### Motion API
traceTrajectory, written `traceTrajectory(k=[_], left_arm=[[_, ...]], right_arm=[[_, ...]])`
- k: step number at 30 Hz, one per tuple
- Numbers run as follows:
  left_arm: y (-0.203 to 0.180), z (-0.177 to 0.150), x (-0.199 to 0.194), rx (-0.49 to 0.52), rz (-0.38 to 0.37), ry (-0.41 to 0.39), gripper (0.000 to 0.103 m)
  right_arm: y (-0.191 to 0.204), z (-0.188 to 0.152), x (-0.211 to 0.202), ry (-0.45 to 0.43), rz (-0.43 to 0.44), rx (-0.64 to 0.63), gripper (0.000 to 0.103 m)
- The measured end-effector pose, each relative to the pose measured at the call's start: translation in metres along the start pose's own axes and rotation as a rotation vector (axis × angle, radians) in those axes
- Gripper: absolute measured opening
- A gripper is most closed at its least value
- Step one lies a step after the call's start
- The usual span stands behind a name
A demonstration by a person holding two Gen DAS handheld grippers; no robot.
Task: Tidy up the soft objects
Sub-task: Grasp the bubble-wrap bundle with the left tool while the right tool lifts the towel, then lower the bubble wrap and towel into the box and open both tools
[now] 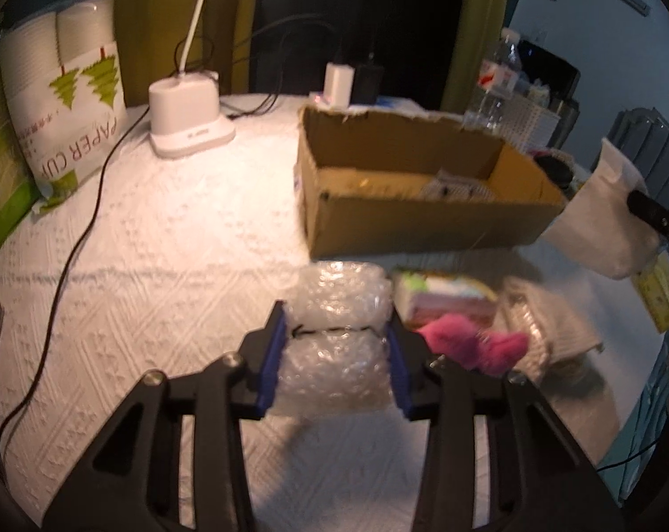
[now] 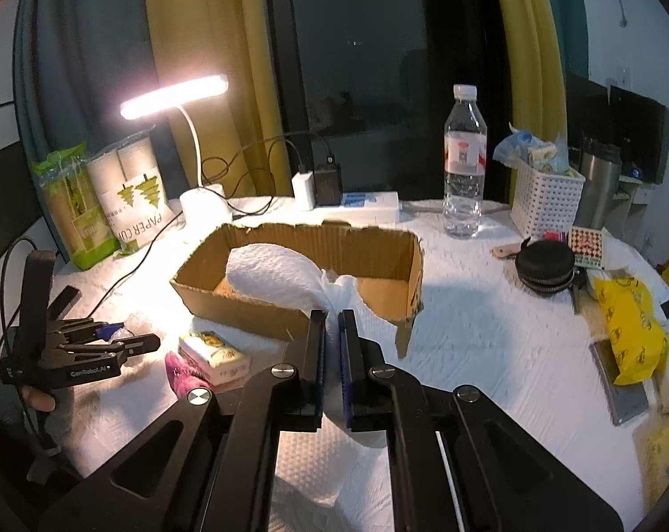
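My left gripper (image 1: 336, 332) is shut on a bundle of clear bubble wrap (image 1: 338, 306), just above the white tablecloth in front of the cardboard box (image 1: 405, 221). My right gripper (image 2: 332, 323) is shut on a white paper towel (image 2: 276, 275) that hangs over the front of the open cardboard box (image 2: 299, 306). The towel also shows at the right edge of the left wrist view (image 1: 600, 221). A pink sock (image 1: 471, 343) and a tissue pack (image 1: 445, 299) lie beside the bubble wrap; both show in the right wrist view, sock (image 2: 181, 374), pack (image 2: 212, 352).
A desk lamp base (image 1: 185, 117) and a paper cup bag (image 1: 68, 102) stand at the back left, with a black cable (image 1: 68, 266) across the cloth. A water bottle (image 2: 463, 164), white basket (image 2: 545, 199), black pouch (image 2: 545, 266) and yellow bag (image 2: 631, 332) sit at the right.
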State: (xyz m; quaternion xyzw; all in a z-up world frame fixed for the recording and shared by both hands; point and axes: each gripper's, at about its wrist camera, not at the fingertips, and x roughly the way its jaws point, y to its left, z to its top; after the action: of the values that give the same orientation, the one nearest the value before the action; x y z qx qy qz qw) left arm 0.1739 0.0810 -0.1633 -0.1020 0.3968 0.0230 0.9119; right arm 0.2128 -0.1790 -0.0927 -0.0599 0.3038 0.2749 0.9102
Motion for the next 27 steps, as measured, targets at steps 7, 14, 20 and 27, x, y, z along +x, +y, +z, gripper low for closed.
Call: traceTrajectory(k=[7, 14, 20, 27], left_arm=[[-0.005, 0.023, -0.016, 0.013, -0.002, -0.064, 0.042], [-0.009, 0.045, -0.028, 0.019, -0.008, -0.119, 0.042], [-0.011, 0.065, -0.035, 0.03, -0.009, -0.168, 0.042], [-0.014, 0.086, -0.037, 0.05, -0.013, -0.216, 0.042]], right_arm=[[-0.002, 0.015, -0.007, -0.036, 0.006, -0.008, 0.007], [-0.007, 0.031, -0.011, -0.07, 0.01, -0.02, 0.007], [-0.01, 0.044, -0.01, -0.095, 0.015, -0.033, 0.007], [-0.016, 0.056, -0.003, -0.115, 0.02, -0.039, 0.007]])
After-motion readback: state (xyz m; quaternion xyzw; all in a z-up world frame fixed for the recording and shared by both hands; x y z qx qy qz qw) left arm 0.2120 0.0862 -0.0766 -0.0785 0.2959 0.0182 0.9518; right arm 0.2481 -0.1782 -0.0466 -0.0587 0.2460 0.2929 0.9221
